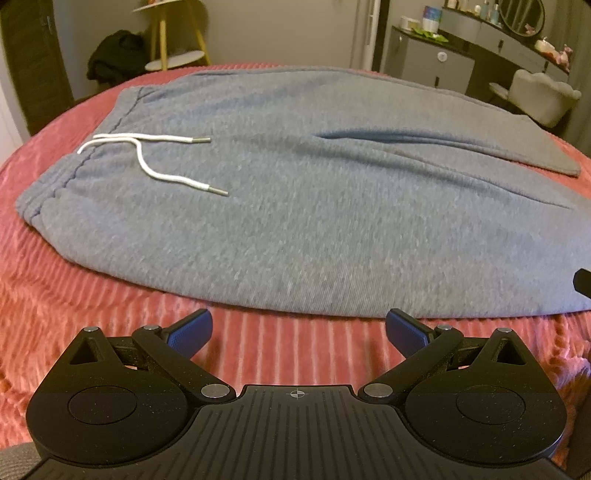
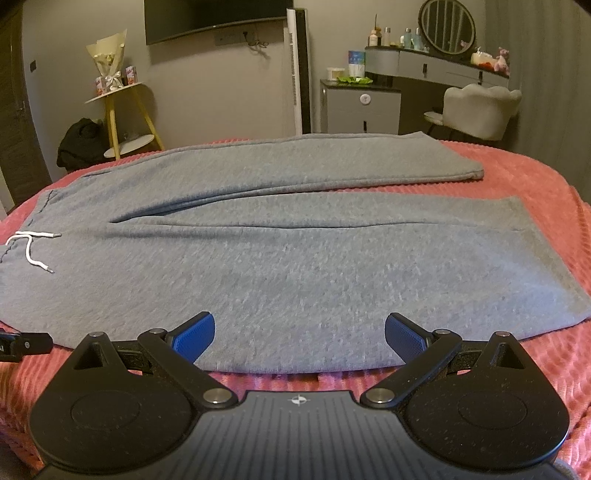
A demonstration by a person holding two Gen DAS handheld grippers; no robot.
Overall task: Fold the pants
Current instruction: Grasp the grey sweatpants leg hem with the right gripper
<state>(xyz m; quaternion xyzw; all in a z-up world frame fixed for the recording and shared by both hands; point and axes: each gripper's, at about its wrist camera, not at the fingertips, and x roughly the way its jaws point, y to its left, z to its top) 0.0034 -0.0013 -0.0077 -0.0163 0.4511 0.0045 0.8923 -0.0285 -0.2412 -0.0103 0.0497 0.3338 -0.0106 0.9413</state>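
Note:
Grey sweatpants (image 1: 295,206) lie flat on a pink ribbed bedspread (image 1: 92,302), waistband to the left, both legs running right. A white drawstring (image 1: 147,158) lies on the waist. My left gripper (image 1: 298,328) is open and empty, just short of the pants' near edge by the hip. In the right wrist view the pants (image 2: 295,266) show both legs, the far one angled away. My right gripper (image 2: 299,332) is open and empty, its fingertips over the near leg's edge. The left gripper's tip (image 2: 26,345) shows at the left border.
The bedspread (image 2: 517,173) covers the whole bed. Beyond the bed stand a yellow-legged side table (image 2: 122,110), a dark bag (image 2: 79,144) on the floor, a white tower fan (image 2: 299,70), a grey cabinet (image 2: 362,107), a vanity with a mirror (image 2: 447,27) and a white chair (image 2: 480,107).

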